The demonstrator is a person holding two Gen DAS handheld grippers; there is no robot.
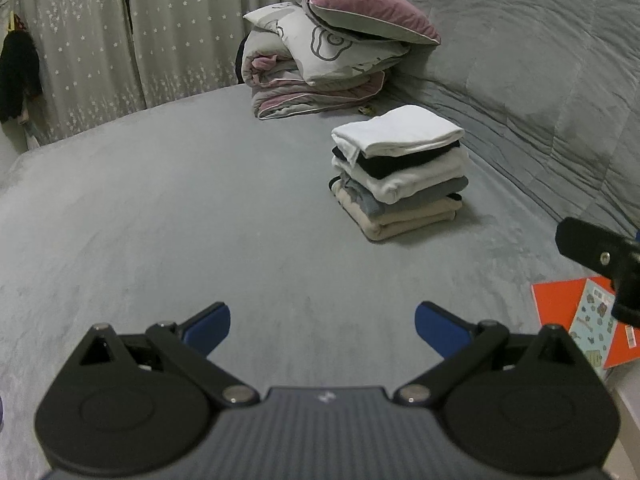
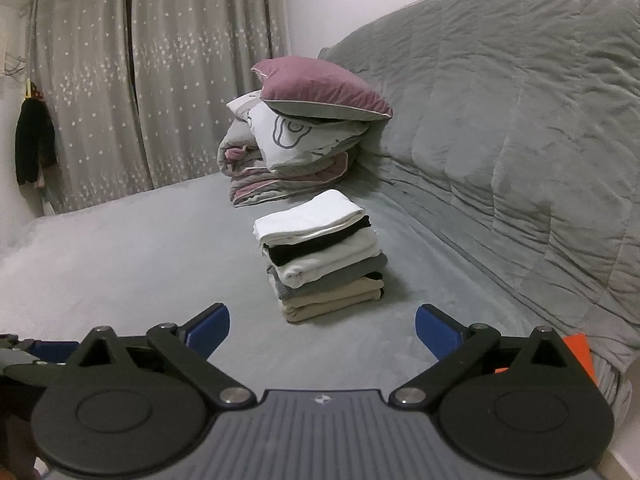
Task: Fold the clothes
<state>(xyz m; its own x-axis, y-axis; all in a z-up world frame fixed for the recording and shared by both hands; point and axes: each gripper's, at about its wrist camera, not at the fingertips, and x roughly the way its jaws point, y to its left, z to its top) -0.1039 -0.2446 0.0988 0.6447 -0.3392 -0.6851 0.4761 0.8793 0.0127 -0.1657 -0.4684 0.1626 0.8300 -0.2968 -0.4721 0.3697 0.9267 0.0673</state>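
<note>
1. Plainly, both grippers are empty: the left gripper [image 1: 322, 330] has its blue pads spread wide over bare bed [image 1: 160, 208], and the right gripper [image 2: 322, 330] stands just as wide, with nothing between its pads either.

2. Folded clothes sit in one stack [image 1: 398, 172] on the bed, near the foot of the grey quilt [image 1: 540, 60] that slopes up on the right. White lies on top, then black, white, grey and beige at the bottom. Stacking them there, by the quilt, probably keeps the middle of the bed free as a folding surface.

3. The right gripper faces the stack [image 2: 322, 256] squarely and from close by, yet is clear of it; the left gripper is further off and to the stack's left. The stack leans slightly, its layers offset, so it would likely topple if knocked.

4. Bedding [image 1: 320, 68], a rolled duvet with a purple pillow [image 1: 360, 4] on it, is piled at the far end, well apart from the clothes and likely parked out of the way.

5. An orange book [image 1: 560, 300] and a sticker sheet [image 1: 592, 320] lie at the right edge of the bed, beside the right gripper's finger that shows in the left view.

6. No unfolded garment is visible in either view, so the folding looks done or nearly so; with both grippers open and empty, I judge this a moment between garments, not mid-fold.
</note>
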